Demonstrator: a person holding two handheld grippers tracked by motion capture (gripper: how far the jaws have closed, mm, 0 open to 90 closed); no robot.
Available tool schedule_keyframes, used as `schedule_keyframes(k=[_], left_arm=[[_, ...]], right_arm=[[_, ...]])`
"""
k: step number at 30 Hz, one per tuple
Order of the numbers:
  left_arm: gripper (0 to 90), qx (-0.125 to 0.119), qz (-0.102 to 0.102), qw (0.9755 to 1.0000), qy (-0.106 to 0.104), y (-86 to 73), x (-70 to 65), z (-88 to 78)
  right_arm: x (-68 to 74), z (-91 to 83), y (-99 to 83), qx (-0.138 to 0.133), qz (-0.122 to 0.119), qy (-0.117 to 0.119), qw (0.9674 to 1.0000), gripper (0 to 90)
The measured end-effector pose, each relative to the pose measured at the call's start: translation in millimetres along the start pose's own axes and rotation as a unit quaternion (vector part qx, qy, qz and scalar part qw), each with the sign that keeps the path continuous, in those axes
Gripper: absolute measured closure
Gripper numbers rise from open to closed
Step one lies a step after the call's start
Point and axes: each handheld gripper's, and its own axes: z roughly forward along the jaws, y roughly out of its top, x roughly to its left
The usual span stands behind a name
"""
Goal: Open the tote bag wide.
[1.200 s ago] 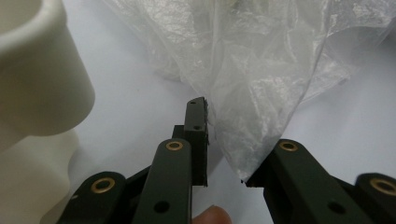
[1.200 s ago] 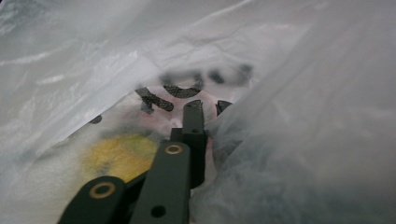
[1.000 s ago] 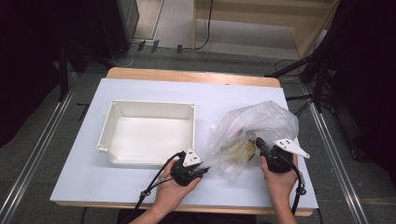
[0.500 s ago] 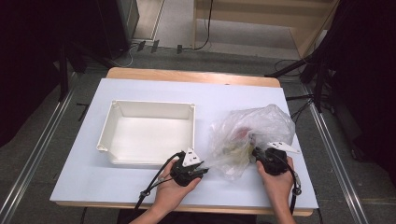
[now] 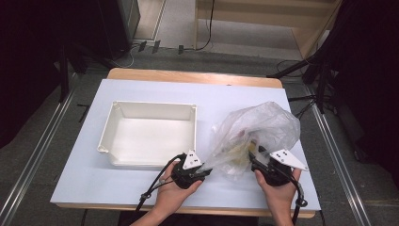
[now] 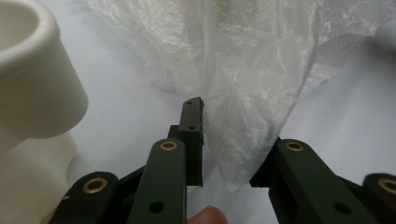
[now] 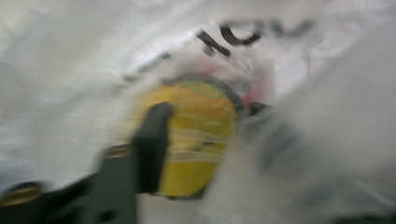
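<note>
A crumpled clear plastic bag (image 5: 263, 127) lies at the right of the white tabletop, with a yellow round thing (image 5: 237, 151) showing through it. My left gripper (image 5: 206, 170) is at the bag's near left corner, and the film runs taut to it. In the left gripper view, the left gripper (image 6: 231, 133) has a fold of the bag (image 6: 243, 70) pinched between its jaws. My right gripper (image 5: 252, 159) is at the bag's near right side, and its jaws have just been opening. In the blurred right gripper view, the right gripper (image 7: 212, 135) stands apart around the yellow thing (image 7: 201, 140) behind the film.
An empty white plastic tray (image 5: 155, 104) sits left of the bag, its corner (image 6: 32, 84) close beside my left gripper. Both hands are near the front edge of the white board (image 5: 108, 188). Dark floor, rails and cables surround the table.
The right gripper has opened and shifted slightly toward the near edge. The bag slumped, then puffed up again. The left gripper has stayed in place on the bag.
</note>
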Motion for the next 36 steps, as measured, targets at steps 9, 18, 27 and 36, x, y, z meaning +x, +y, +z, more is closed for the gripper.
schedule_keyframes(k=[9,18,27,36], left_arm=[[73.5,-0.004,0.002,1.0,0.0,-0.4,-0.6,-0.9],[73.3,-0.01,-0.003,0.9999,-0.003,-0.9,0.0,-1.9],[50.3,-0.072,0.007,0.997,-0.026,-1.8,-5.9,-17.7],[61.7,-0.119,0.001,0.9927,-0.022,13.3,-11.8,-28.8]], right_arm=[[-8.6,13.4,-6.0,0.031,0.027,0.025,0.9988,78.7],[-12.9,22.5,-21.8,0.14,0.036,0.034,0.9888,90.0],[-8.9,12.6,-17.1,0.11,0.046,0.003,0.9929,52.8],[-2.9,-16.5,3.6,-0.025,0.037,-0.012,0.9989,39.8]])
